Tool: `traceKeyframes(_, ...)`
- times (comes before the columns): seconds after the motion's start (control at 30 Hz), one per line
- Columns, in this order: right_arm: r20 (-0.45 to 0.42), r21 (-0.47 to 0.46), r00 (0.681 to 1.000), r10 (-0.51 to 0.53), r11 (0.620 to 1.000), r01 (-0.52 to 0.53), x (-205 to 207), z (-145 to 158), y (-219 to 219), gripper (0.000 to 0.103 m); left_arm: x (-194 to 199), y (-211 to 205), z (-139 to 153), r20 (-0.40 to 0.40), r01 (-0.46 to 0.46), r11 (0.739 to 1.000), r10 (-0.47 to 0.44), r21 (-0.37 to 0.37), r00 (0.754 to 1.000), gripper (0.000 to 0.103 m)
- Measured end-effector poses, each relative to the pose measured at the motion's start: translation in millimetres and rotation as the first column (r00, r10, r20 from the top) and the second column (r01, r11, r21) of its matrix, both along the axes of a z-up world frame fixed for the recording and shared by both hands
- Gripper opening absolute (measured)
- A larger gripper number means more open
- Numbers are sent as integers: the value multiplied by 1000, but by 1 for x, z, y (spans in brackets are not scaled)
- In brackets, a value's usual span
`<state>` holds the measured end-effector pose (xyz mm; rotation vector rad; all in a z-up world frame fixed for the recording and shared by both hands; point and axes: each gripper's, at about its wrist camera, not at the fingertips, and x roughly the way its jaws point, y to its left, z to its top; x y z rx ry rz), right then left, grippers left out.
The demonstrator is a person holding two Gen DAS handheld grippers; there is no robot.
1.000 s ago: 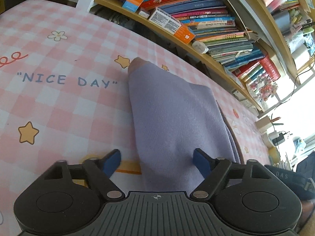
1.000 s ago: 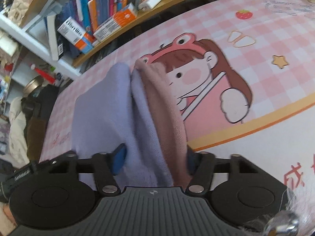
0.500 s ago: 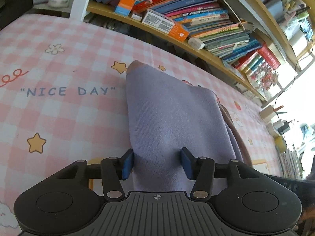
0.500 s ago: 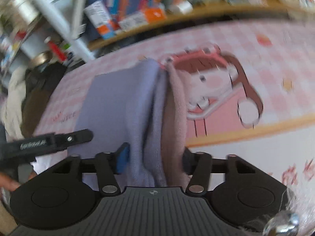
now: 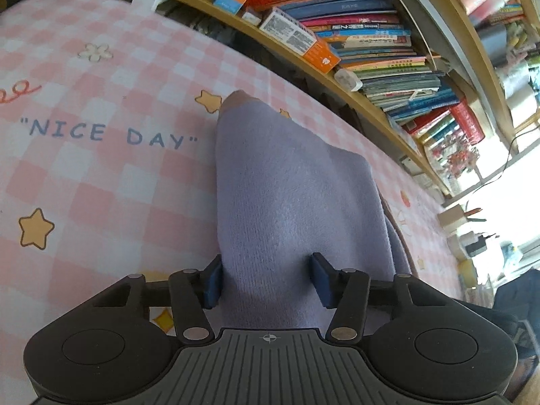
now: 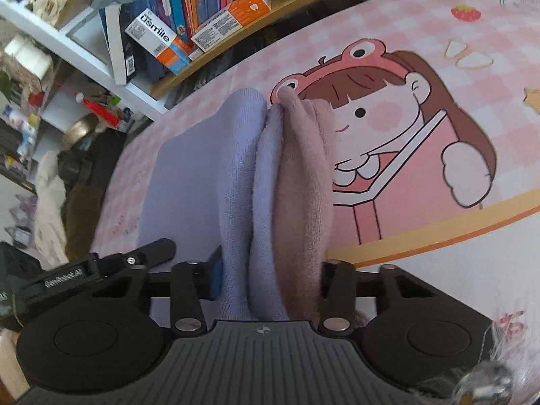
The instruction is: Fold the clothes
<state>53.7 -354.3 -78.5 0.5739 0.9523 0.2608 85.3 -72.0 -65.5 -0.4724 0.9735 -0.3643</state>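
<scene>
Both tongs have narrowed: left tongs (image 5: 266, 280) closing around the lilac cloth (image 5: 297, 202), right tongs (image 6: 270, 278) closing, squeezing its bunched folds.

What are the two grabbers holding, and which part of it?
Both are closing on the purple cloth. The left gripper takes its flat near edge; the right gripper squeezes the bunched purple and pink folds at its near end.

Both tongs (image 5: 266, 278) (image 6: 270, 278) are black, with ribbed grey housings, blue pads and silver pivot screws.
</scene>
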Motion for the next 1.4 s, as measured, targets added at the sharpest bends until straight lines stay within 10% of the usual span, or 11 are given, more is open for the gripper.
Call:
traceKeyframes(0.4, 191, -143, 981, 24, 990, 4, -51, 52, 19, 30, -41, -10, 45, 149, 51, 999, -53, 12, 987, 41)
traceKeyframes(1.4, 195, -216, 979, -54, 972, 97, -103, 59, 65, 31, -60, 13, 54, 173, 156, 987, -159, 32, 972, 41)
